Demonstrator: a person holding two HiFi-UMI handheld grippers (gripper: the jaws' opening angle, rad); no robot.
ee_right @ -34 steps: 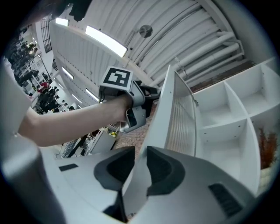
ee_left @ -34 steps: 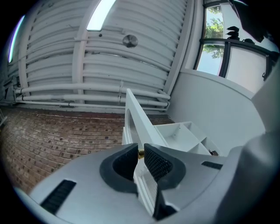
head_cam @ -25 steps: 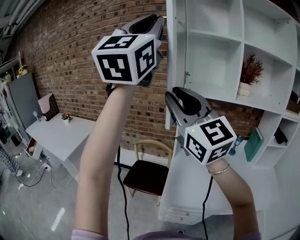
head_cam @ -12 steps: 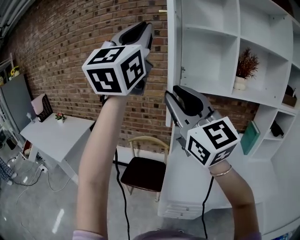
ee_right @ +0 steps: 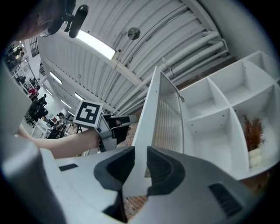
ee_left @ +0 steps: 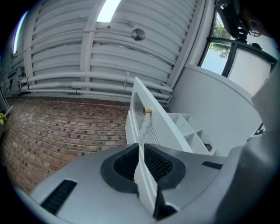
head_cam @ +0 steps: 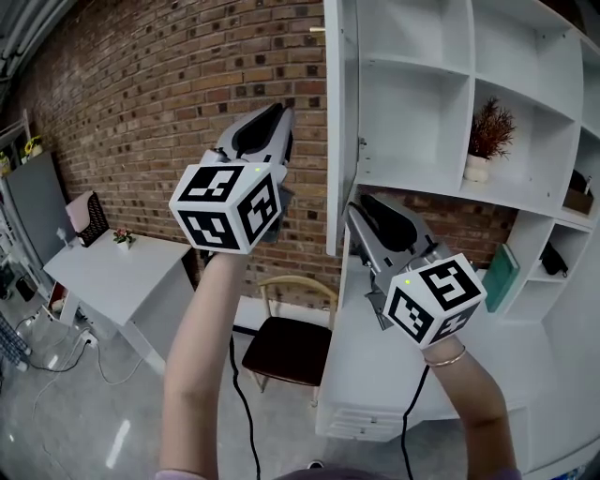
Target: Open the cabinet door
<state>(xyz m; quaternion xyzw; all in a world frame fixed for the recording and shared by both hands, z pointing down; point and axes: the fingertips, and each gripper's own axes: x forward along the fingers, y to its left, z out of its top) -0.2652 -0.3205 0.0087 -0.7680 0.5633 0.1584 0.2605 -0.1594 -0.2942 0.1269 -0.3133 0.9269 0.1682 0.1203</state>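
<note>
The white cabinet door [head_cam: 339, 122] stands open, edge-on to me, with a brass knob [head_cam: 317, 29] near its top. My right gripper [head_cam: 359, 208] is at the door's lower end. In the right gripper view the door's bottom corner [ee_right: 151, 113] sits between the closing jaws [ee_right: 139, 162], and both pads lie against it. My left gripper [head_cam: 272, 117] hangs left of the door with brick wall showing between them. Its jaws [ee_left: 141, 153] leave only a narrow slit and hold nothing; the door [ee_left: 153, 122] and knob [ee_left: 147, 111] show through it. The right gripper view also catches the left gripper [ee_right: 111, 124].
The white shelf unit [head_cam: 422, 178] behind the door holds a potted plant [head_cam: 487, 150] and a teal book [head_cam: 506, 281]. Below stand a wooden chair [head_cam: 295, 337] and a white desk [head_cam: 112, 272] against the brick wall [head_cam: 159, 84]. Cables trail on the floor.
The left gripper has dropped down and to the left, away from the door's top edge. The right gripper has shifted slightly right and down along the door.
</note>
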